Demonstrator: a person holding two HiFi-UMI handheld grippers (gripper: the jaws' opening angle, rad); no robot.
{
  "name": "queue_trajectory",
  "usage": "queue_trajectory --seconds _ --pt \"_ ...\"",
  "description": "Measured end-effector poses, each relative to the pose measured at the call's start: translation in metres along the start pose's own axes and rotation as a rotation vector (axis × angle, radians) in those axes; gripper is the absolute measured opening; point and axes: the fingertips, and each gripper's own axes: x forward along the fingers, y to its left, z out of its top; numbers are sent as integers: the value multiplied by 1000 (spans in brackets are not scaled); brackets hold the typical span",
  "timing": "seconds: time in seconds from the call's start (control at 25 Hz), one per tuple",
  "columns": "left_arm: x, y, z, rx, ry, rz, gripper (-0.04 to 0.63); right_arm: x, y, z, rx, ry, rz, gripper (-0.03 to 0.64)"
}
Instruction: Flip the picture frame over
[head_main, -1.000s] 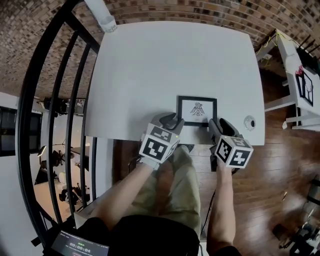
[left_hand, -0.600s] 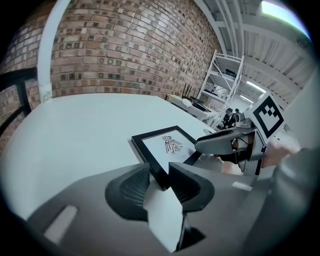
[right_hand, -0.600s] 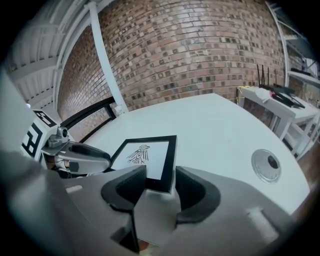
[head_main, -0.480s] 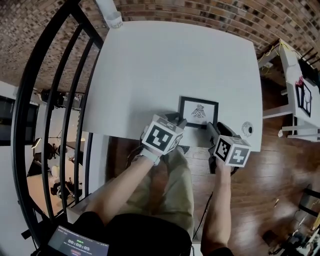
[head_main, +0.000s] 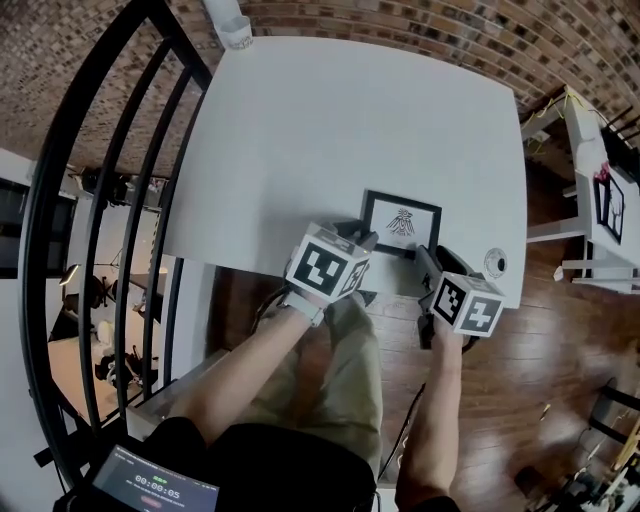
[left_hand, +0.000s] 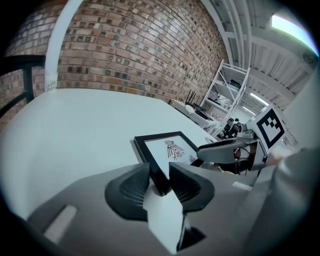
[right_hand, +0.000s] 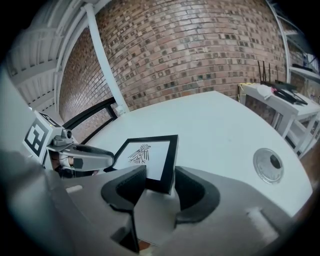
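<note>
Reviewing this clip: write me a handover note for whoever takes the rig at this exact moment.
Left gripper: jaws straddle the near-left corner of the black picture frame with the bird drawing; a firm clamp cannot be confirmed.
Right gripper: jaws straddle the frame's near-right corner, grip equally unclear.
The frame is on the white table, near its front edge, drawing side up.
Done: both grippers placed at the corners.
Left: secure the grip, lift, flip, set down.

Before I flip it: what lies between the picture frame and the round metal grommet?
Nothing; in the right gripper view only bare white table separates the picture frame and the grommet.
</note>
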Motion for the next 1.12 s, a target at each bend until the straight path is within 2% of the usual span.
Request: queue_trajectory --seconds 0.16,0.44,0.72,1.12 --pt "4 -2 -1 23 17 9 123 -1 2 3 10 -9 7 167" --pt "5 0 -4 17 32 -12 124 -9 9 9 81 -80 52 167" --pt "4 2 -5 -6 51 -30 123 -24 17 20 78 -141 76 167" --pt "0 11 -3 -32 40 -38 117 -45 44 49 64 -255 158 167"
